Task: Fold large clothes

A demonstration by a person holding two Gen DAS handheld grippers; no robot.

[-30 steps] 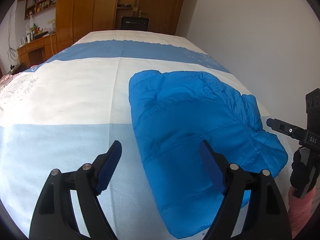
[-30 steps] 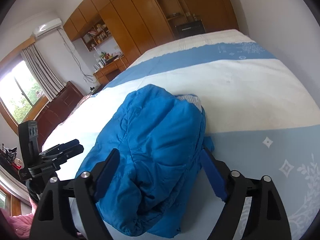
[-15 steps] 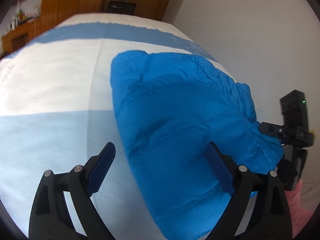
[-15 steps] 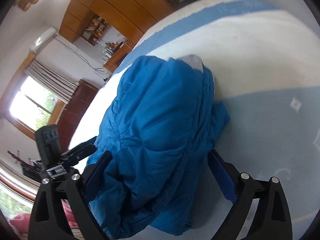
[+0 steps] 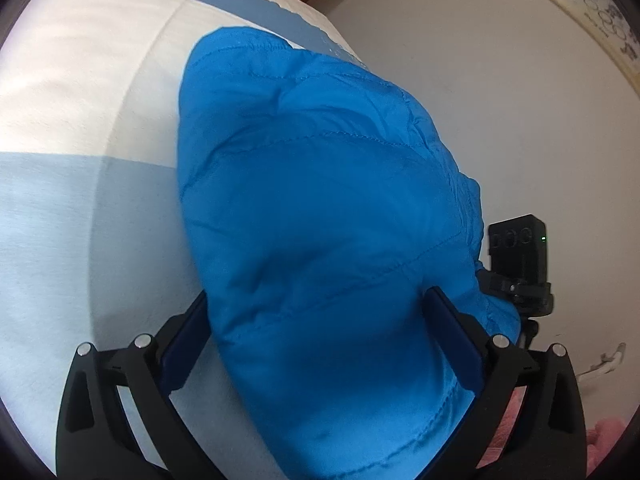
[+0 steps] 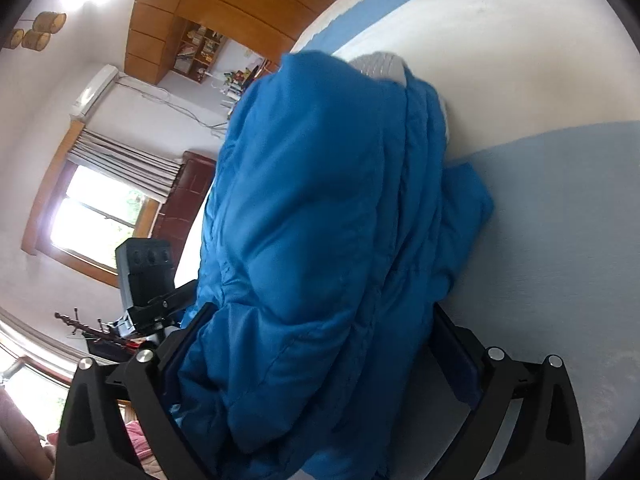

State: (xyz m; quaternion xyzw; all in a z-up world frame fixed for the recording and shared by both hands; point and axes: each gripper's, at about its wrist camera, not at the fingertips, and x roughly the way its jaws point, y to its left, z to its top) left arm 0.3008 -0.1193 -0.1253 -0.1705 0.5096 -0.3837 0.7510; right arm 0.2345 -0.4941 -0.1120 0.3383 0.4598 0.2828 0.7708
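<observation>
No text, label or number can be read here; the books on the shelf (image 6: 196, 50) are perhaps too small.

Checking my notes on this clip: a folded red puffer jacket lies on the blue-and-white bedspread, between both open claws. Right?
Not quite: the puffer jacket is bright blue, as the left wrist view shows. It does lie folded on the blue-and-white bedspread, between the open left claw and right claw.

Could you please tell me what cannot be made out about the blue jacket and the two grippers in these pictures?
- Blue jacket, left wrist view: its near hem runs off the bottom edge.
- Left gripper: whether its pads press the jacket is hidden by the padding bulging between them.
- Right gripper: likewise in the right wrist view.
- Grey lining: mostly covered by the folded layers.
</observation>
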